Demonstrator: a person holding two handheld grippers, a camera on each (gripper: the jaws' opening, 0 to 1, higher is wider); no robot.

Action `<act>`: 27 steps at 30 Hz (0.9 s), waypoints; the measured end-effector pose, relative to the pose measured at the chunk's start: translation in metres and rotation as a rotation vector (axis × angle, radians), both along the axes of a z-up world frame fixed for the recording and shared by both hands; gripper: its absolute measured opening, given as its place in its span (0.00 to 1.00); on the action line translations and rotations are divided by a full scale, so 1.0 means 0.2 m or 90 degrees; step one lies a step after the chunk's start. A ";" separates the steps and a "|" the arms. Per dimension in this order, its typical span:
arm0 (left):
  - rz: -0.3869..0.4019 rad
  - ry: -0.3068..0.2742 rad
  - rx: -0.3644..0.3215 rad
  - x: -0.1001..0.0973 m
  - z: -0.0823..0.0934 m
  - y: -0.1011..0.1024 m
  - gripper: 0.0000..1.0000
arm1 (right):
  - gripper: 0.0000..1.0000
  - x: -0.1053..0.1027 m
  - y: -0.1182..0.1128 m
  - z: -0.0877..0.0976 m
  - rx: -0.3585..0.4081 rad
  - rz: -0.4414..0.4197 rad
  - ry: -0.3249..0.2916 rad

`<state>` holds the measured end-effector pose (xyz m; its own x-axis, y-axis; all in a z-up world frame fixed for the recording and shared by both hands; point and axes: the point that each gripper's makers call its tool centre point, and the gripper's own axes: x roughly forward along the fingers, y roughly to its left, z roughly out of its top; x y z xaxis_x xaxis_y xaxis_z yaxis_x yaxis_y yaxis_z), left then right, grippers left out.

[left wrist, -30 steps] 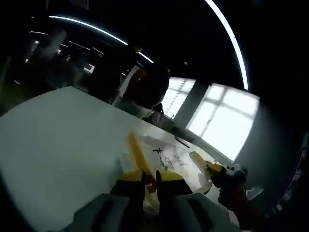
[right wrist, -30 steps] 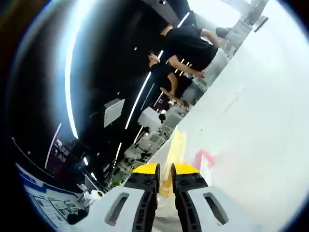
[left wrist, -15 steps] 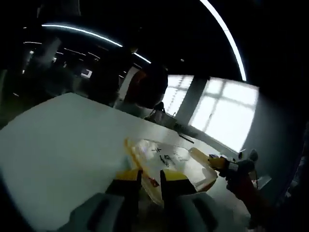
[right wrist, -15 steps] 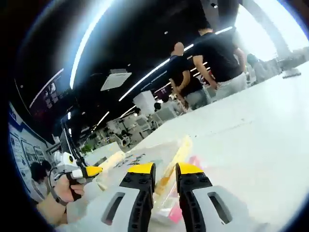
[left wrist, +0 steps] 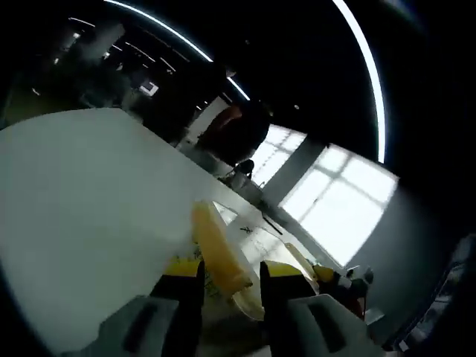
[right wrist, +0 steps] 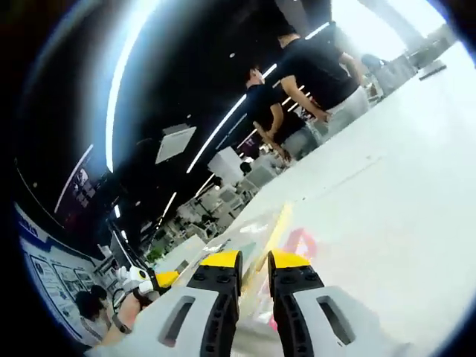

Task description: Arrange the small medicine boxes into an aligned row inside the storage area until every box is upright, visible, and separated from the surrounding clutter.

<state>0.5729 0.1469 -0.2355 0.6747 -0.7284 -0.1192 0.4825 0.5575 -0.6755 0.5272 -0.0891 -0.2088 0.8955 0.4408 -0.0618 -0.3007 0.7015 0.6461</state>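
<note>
Yellow-tipped left tongs (left wrist: 229, 274) are rising from the bottom centre of the left gripper view, jaws slightly apart and gripping the yellow edge strip of a clear plastic bag (left wrist: 216, 249) between them. The bag is running from frame centre toward the lower right, with dark printed marks on its clear face; whether medicine boxes are inside it — cannot tell. The white bench (left wrist: 82, 193) is filling the left half of that view. At lower right the right tongs (left wrist: 331, 274) are showing beside the far end of the bag, their jaw state unreadable from here. Bright windows (left wrist: 327, 204) are glowing at centre right, light strips arcing across the dark ceiling.

In the right gripper view the right tongs (right wrist: 253, 262) are coming up from the bottom centre, jaws nearly shut on the same clear bag (right wrist: 256, 234) — its yellow strip is running up between the tips, with a red-pink print just right of them. The bench (right wrist: 401, 193) is taking up the right side. At lower left a hand (right wrist: 130, 327) is holding the left tongs (right wrist: 163, 279) near the bag's other end. Two people in dark tops (right wrist: 312, 71) are standing at the upper right beyond the bench.
</note>
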 end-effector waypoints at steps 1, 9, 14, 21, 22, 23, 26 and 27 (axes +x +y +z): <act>-0.005 0.004 -0.006 0.00 0.00 -0.01 0.29 | 0.11 -0.01 0.01 0.01 -0.002 -0.002 -0.007; -0.015 0.055 -0.077 0.01 -0.03 -0.05 0.35 | 0.10 -0.07 0.00 0.07 -0.002 -0.014 -0.010; 0.002 0.040 -0.062 0.01 -0.01 -0.05 0.34 | 0.10 -0.07 -0.04 0.02 0.033 -0.013 0.019; 0.009 0.047 -0.109 -0.04 0.04 -0.06 0.36 | 0.09 -0.05 0.00 0.01 0.040 -0.003 0.014; 0.010 0.049 -0.111 -0.04 0.04 -0.06 0.36 | 0.09 -0.05 0.00 0.02 0.038 -0.003 0.013; 0.009 0.050 -0.113 -0.04 0.04 -0.06 0.36 | 0.09 -0.04 -0.01 0.01 0.036 -0.003 0.011; 0.014 0.024 -0.036 -0.04 -0.01 -0.04 0.30 | 0.09 -0.05 -0.01 0.02 -0.024 -0.010 -0.011; 0.002 0.018 -0.047 -0.06 0.01 -0.06 0.30 | 0.09 -0.05 -0.01 0.02 -0.047 -0.011 -0.014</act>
<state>0.5611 0.1348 -0.2329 0.6740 -0.7340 -0.0836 0.4614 0.5066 -0.7284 0.5167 -0.0916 -0.2048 0.9041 0.4209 -0.0733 -0.3026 0.7520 0.5856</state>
